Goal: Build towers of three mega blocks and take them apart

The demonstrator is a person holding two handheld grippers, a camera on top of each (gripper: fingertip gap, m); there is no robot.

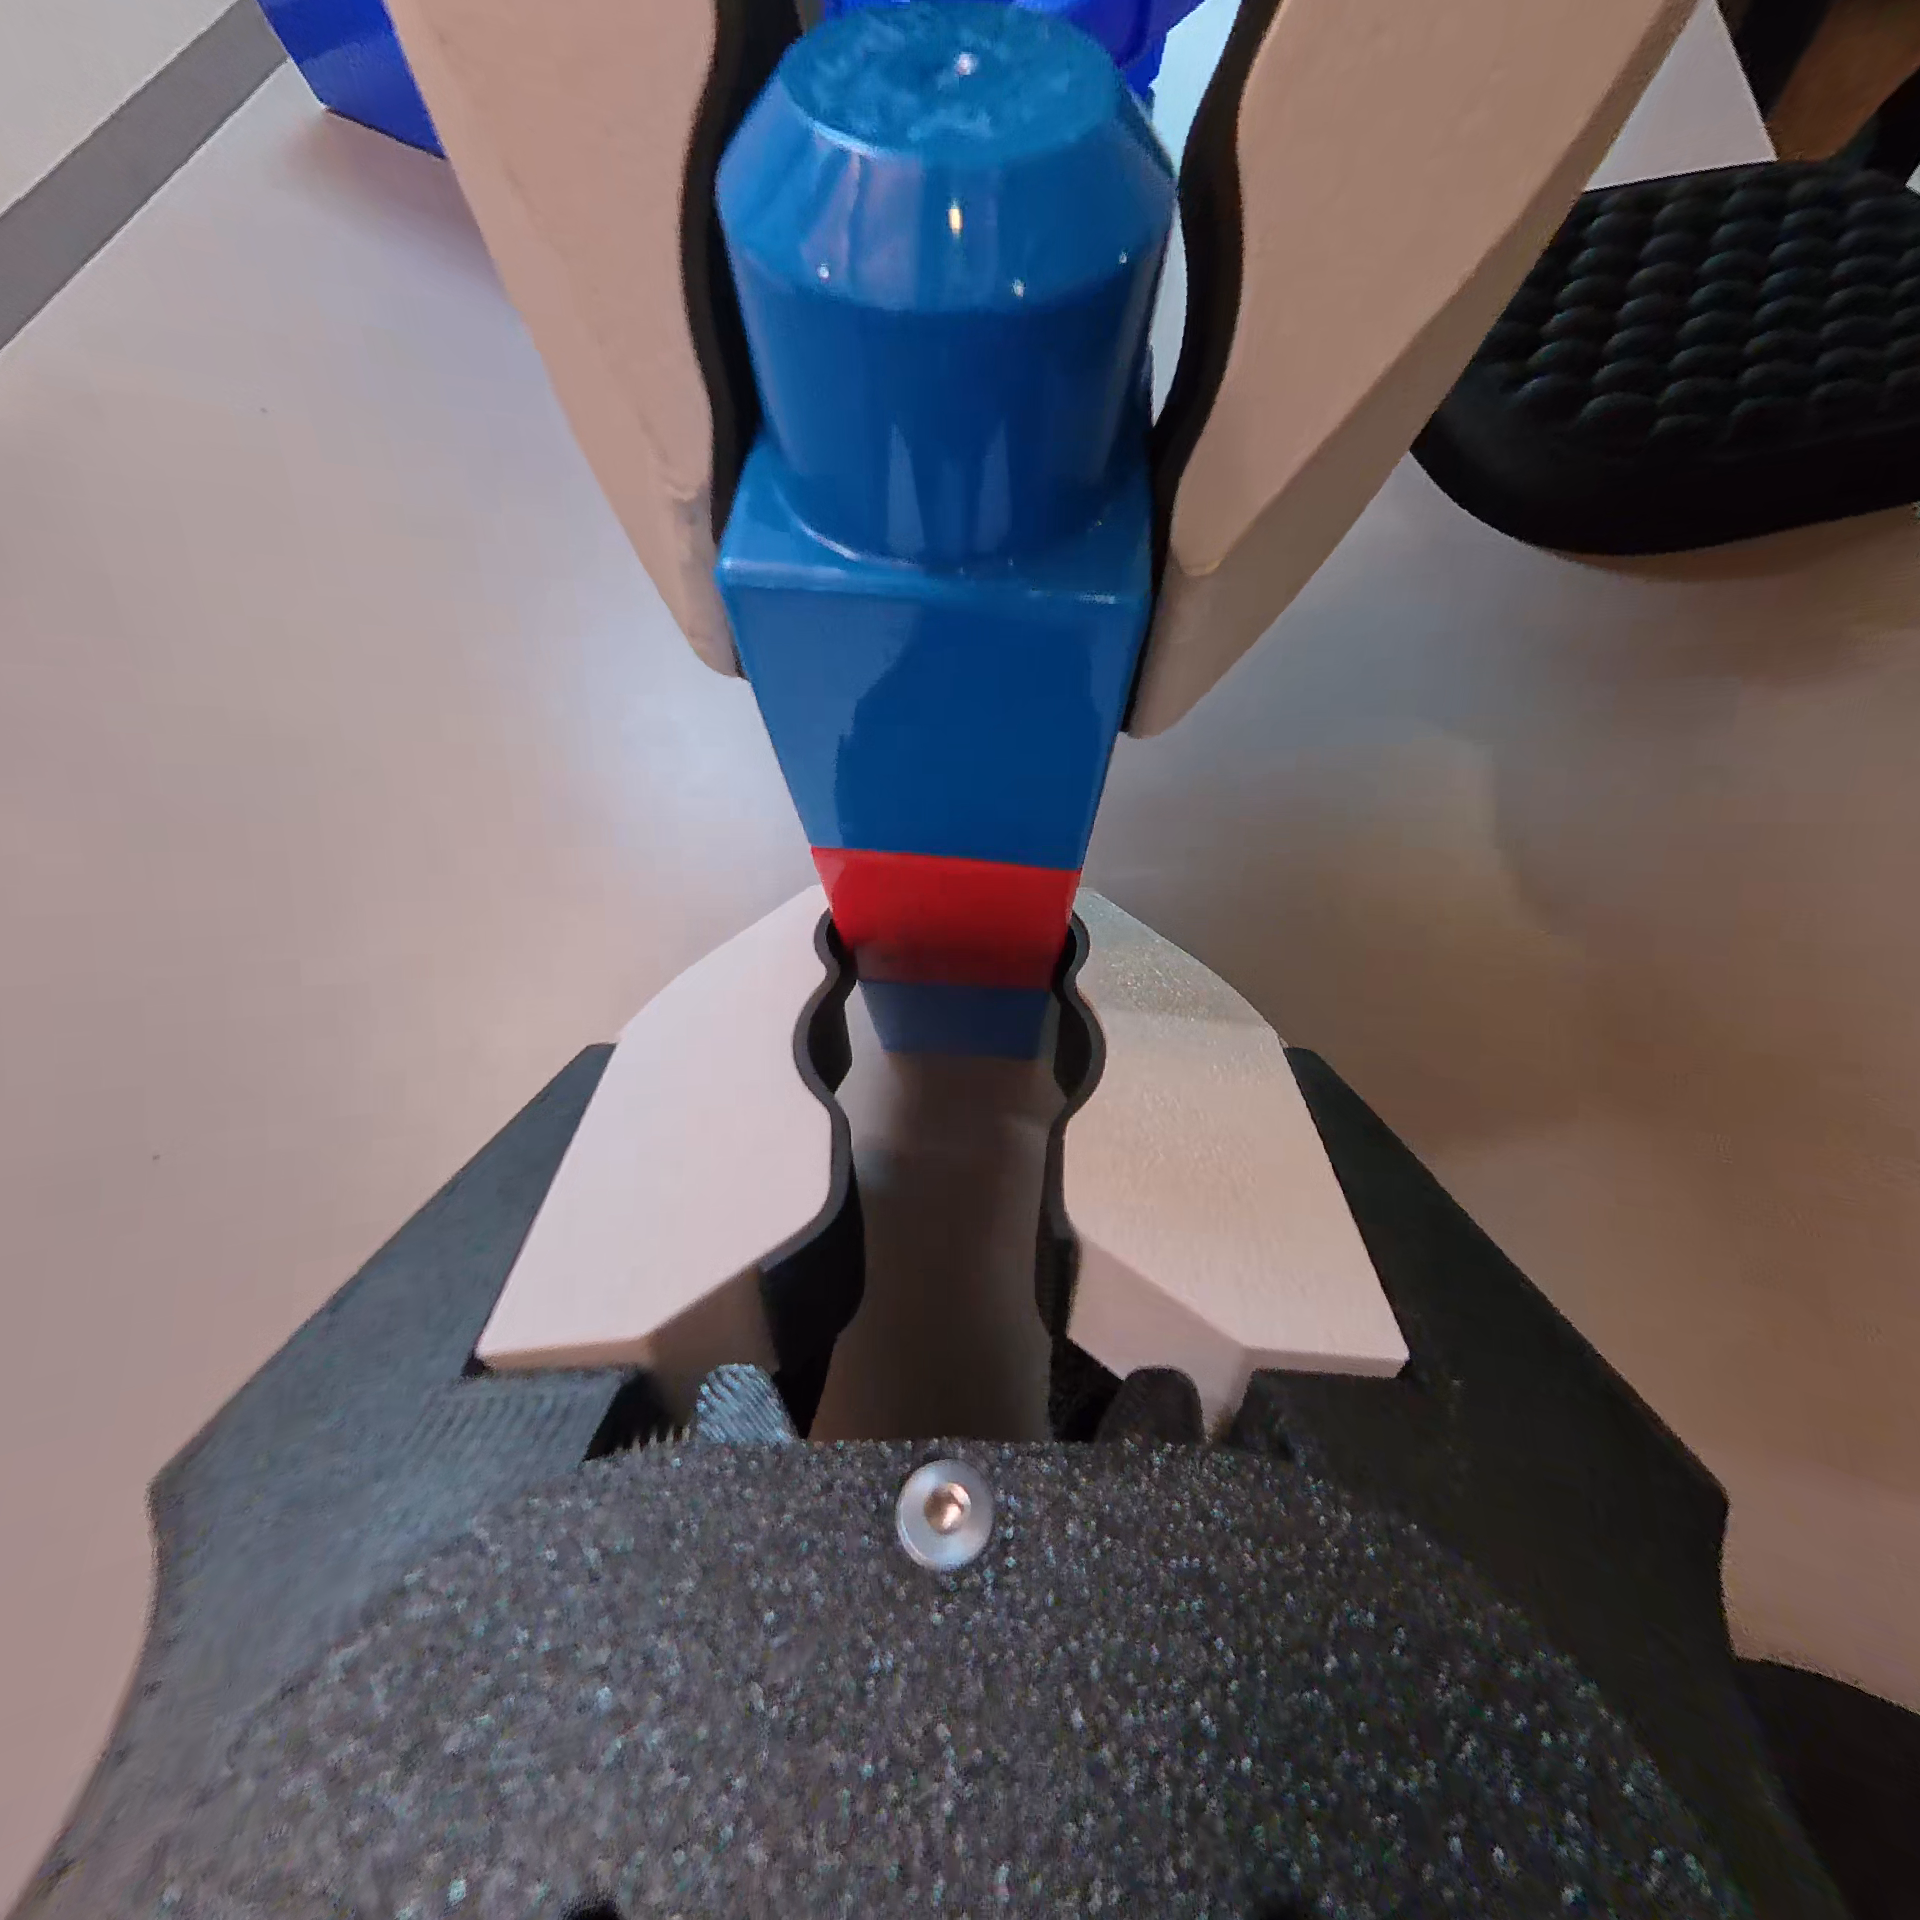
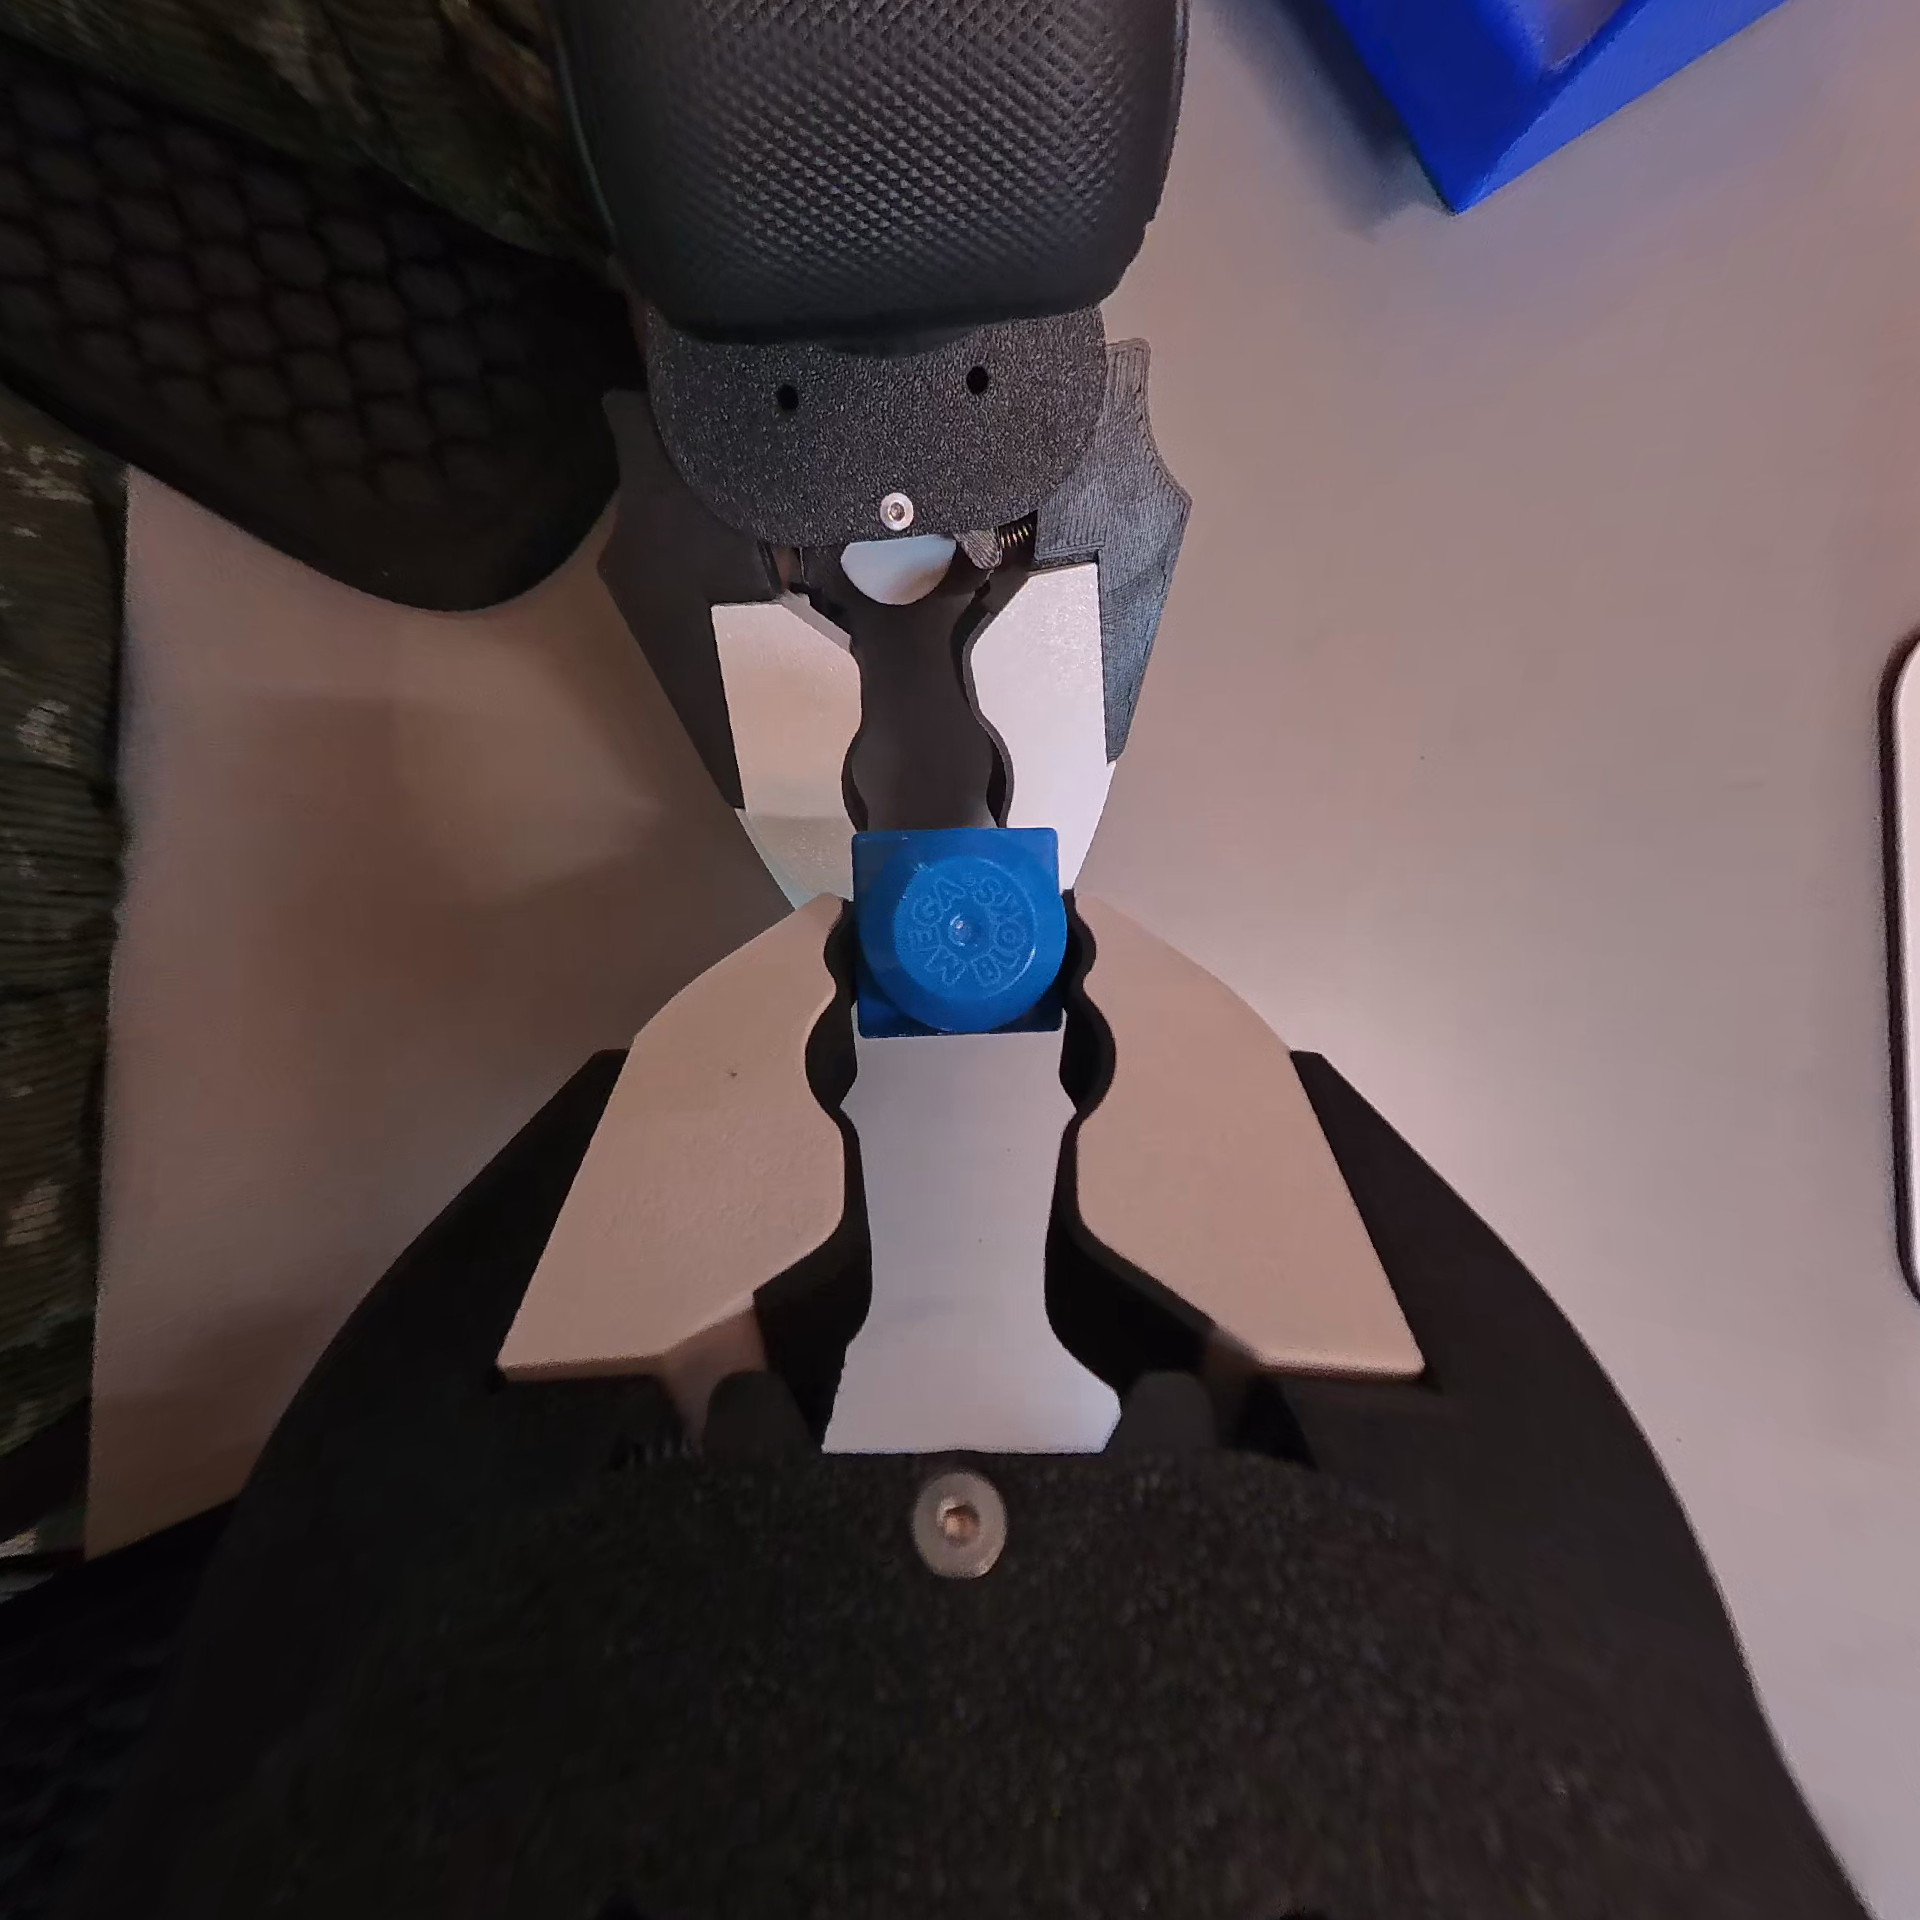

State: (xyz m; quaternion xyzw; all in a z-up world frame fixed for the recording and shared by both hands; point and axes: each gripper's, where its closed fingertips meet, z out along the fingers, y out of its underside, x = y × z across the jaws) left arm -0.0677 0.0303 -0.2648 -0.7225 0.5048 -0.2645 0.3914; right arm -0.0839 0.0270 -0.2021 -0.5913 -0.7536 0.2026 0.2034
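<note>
A tower of three mega blocks stands on the pale table: a blue top block (image 1: 935, 707) with a round stud, a red middle block (image 1: 945, 904) and a blue bottom block (image 1: 956, 1018). My left gripper (image 1: 956, 966) is shut on the tower low down, its pads against the red and bottom blue blocks. My right gripper (image 1: 935, 675) comes from the far side and is shut on the top blue block. The right wrist view looks straight down on the top block's stud (image 2: 961, 940), held in my right gripper (image 2: 956, 935). The left gripper (image 2: 925, 800) lies beyond, its tips hidden under the block.
A blue tray (image 2: 1538, 94) sits at the back; it also shows in the left wrist view (image 1: 353, 73). A black padded item (image 1: 1714, 353) and a camouflage sleeve (image 2: 52, 831) lie close by. A white object with a dark rim (image 2: 1901, 935) is at the right edge. Both grippers' tips are roughly 25 cm from the black padded item (image 1: 1714, 353).
</note>
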